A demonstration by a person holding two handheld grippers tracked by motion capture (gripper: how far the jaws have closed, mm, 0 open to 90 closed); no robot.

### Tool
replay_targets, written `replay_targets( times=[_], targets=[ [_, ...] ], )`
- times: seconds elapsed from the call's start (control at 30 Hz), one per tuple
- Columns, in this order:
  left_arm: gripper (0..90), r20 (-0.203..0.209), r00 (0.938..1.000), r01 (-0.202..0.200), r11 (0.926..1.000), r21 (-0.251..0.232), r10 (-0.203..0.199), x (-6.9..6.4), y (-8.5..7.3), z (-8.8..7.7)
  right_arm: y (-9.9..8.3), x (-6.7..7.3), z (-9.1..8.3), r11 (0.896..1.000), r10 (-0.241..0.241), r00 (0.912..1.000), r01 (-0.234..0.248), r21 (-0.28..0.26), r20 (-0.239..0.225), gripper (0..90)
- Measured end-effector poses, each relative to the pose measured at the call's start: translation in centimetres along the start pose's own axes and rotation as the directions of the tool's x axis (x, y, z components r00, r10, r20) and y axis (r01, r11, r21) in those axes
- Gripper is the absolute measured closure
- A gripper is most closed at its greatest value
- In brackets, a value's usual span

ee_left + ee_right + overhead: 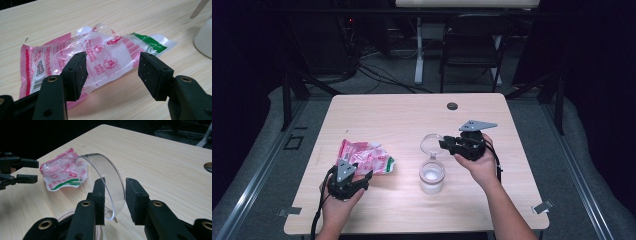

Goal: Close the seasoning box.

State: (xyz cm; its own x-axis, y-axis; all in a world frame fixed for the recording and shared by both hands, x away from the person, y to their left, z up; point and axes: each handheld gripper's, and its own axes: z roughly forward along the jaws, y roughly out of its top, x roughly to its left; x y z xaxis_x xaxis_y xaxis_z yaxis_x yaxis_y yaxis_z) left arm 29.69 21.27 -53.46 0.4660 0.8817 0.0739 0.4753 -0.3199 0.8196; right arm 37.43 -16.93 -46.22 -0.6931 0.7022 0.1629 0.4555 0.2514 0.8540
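A crumpled pink, white and green plastic bag (364, 156) (100, 52) (62, 168) lies flat on the left half of the wooden table. My left gripper (363, 171) (112, 72) (32, 171) rests low at the bag's near edge. Its jaws stand open, one on each side of the bag's near corner. A clear jar (432, 176) (203, 40) with white contents stands uncovered near the middle. My right gripper (445, 144) (115, 195) is shut on a clear round lid (431, 143) (100, 172), which it holds tilted on edge just behind and above the jar.
A dark round grommet hole (452, 106) (208, 167) sits near the table's far edge. Behind the table stand a black chair (472, 45) and a white stand leg (418, 55), with cables on the floor. Metal clips (543, 206) mark the table's front corners.
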Motion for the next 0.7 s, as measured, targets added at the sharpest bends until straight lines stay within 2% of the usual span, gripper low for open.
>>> replay_targets(
  times=[0.43,0.7],
  targets=[
    [40.1,0.005,1.0000,-0.003,1.0000,-0.004,0.003,-0.11,0.07,-0.01,0.10,0.26,-0.08,1.000,-0.005,1.0000,0.005,0.004,-0.004,68.1],
    [40.2,0.008,0.9999,-0.007,0.9999,-0.010,0.007,-0.19,0.16,-0.01,0.22,0.71,-0.17,0.999,-0.030,0.9995,0.030,0.010,0.005,66.4]
  ],
)
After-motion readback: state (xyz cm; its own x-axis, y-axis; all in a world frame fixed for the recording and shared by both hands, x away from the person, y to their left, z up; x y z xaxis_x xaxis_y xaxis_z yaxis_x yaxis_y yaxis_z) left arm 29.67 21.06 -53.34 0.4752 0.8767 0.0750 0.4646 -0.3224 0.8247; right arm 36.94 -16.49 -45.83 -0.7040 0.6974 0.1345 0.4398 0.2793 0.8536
